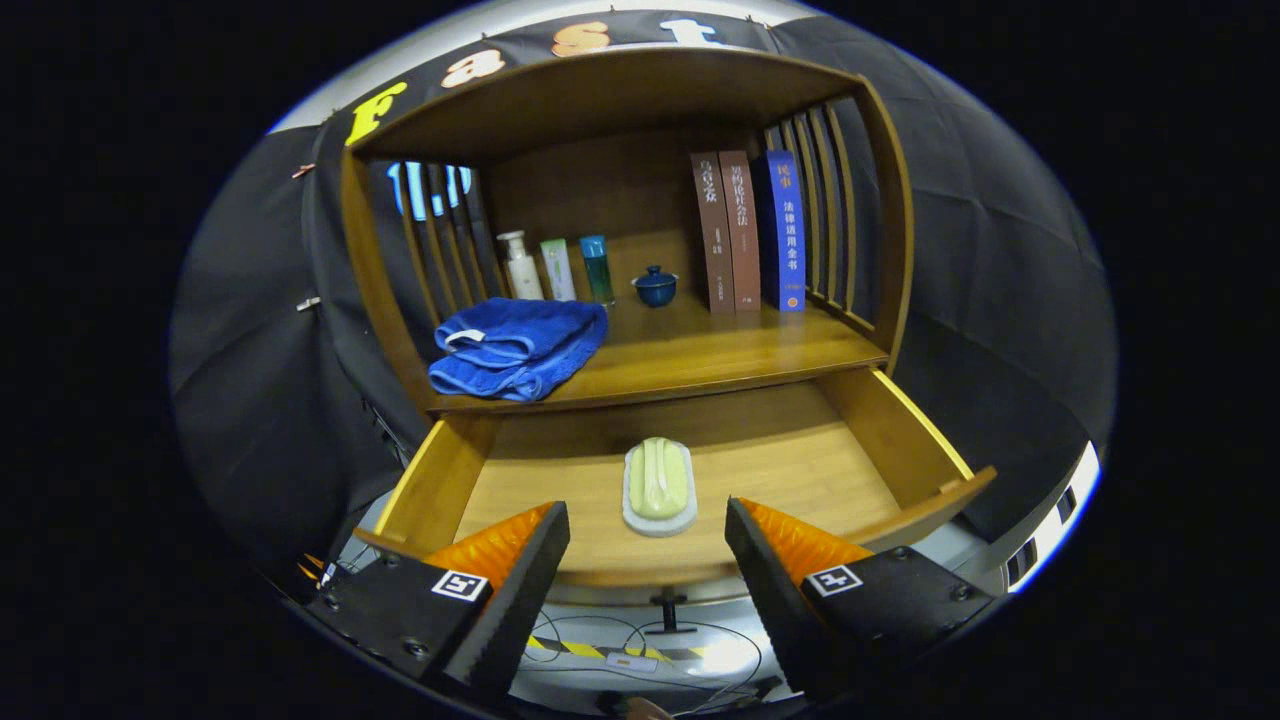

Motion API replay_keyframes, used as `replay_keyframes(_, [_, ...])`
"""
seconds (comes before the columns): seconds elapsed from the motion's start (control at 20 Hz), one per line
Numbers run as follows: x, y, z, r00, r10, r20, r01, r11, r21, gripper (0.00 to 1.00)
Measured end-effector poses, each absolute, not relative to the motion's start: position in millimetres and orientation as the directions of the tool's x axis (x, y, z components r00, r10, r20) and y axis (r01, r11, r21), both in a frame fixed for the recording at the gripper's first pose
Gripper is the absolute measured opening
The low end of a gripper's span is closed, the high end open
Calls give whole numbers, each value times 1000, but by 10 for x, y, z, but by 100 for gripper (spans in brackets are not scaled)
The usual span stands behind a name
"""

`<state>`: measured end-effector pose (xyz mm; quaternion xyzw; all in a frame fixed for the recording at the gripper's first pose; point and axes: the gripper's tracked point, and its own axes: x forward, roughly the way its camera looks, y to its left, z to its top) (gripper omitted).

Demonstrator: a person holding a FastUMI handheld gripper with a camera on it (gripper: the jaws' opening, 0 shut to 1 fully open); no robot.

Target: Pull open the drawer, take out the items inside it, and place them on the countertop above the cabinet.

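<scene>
Here the drawer (770, 450) stands pulled out from under the wooden cabinet (620, 100), filling the lower middle of the frame. On its bare wooden floor lies a pale green soap (658, 478) on a white dish (659, 520), lengthwise, roughly midway between the drawer's side walls and near its front edge.

The tool (648, 545) is open — its two black fingers (520, 580) with orange backs are spread wide at the bottom of the frame, gripping nothing. The soap dish sits just ahead of the fingers, in line with the gap between them, and touches neither one. The fingertips hang over the drawer's front edge.

Above the drawer, the desk (720, 345) carries several things. A folded blue towel (520, 345) rests at its left front corner, in the left middle of the frame. Behind the towel, three bottles (557, 268) stand upright side by side — one white, one pale green, one teal. Right of them sits a small dark blue lidded cup (655, 286), apart from the rest. Three books (750, 230) stand upright at the upper right, two brown and one blue, touching one another and close to the slatted side wall.

Below the drawer front, between the fingers, cables and a strip of yellow-and-black tape (580, 649) lie on the floor.
</scene>
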<state>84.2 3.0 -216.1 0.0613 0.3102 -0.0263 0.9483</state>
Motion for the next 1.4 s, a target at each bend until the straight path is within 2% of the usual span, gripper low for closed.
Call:
replay_keyframes(0.25, [1547,-29,-2419,706,-13,-709,109,990,91,100])
replay_keyframes(0.45, [1827,-73,-2827,555,-45,-830,96,995,11,100])
replay_keyframes(0.7, [1999,-72,-3237,415,-46,-908,102,995,-4,98])
replay_keyframes(0.95, [1946,-85,-3512,329,-46,-943,118,993,-7,50])
replay_keyframes(1.1, [1980,-102,-3539,339,-50,-939,93,995,-19,21])
replay_keyframes(1.4, [1844,-31,-3491,330,-2,-944,66,998,20,22])
